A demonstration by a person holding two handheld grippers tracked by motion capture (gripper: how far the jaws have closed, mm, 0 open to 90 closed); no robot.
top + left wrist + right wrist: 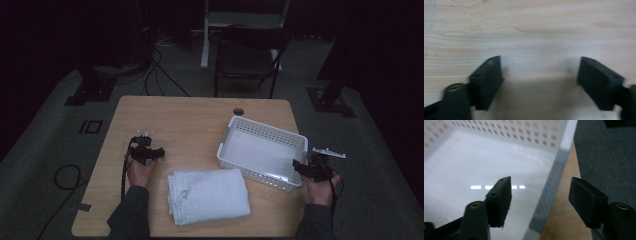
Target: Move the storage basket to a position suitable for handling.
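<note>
Nearest me on the table (200, 112), between my two forearms, lies the folded white towel (208, 196), untouched; I judge this the start, with the towel probably bound for the white basket (262, 152) just beyond it to the right. My left gripper (145, 152) hovers over bare wood left of the towel, jaws spread wide and holding nothing. My right gripper (540, 202) is likewise wide open and empty, straddling the basket's near right wall. Next I'd bring both down to the towel's edges.
</note>
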